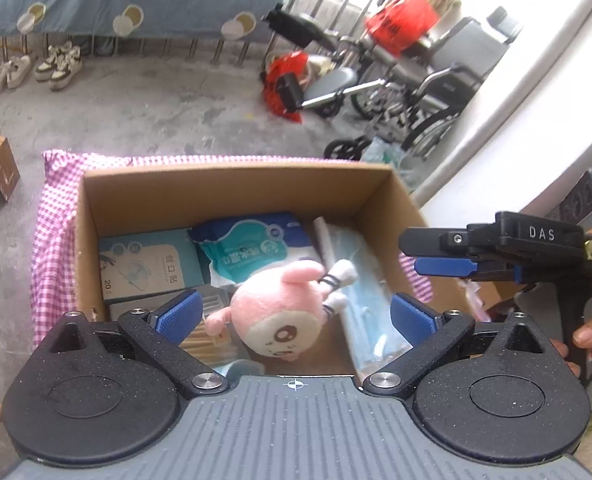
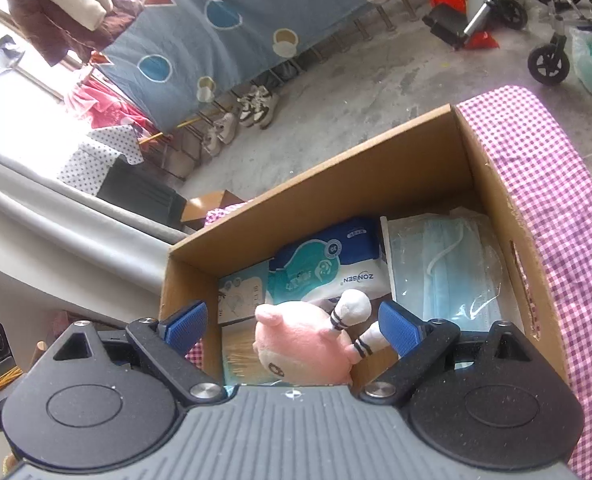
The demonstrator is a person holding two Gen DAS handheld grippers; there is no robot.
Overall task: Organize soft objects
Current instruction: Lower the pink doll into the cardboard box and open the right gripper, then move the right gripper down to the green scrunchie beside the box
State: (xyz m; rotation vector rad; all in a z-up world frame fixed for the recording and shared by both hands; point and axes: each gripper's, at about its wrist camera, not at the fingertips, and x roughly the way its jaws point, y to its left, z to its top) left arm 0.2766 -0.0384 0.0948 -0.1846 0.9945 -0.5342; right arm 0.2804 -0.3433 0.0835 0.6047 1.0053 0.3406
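1. We see a cardboard box [image 1: 232, 184] on a table with a pink checked cloth [image 1: 52, 216].
2. A pink plush toy [image 1: 280, 320] lies inside, at the near side.
3. Behind it sit a wipes pack [image 1: 256, 248] and a small teal box [image 1: 148, 264].
4. A bag of blue masks [image 2: 451, 272] lies on the right.
5. Our left gripper [image 1: 294, 312] and right gripper [image 2: 292, 328] have jaws spread, holding nothing.

Bright daylight, blown-out glare at upper corners; fisheye-bent edges; slightly blurred background.
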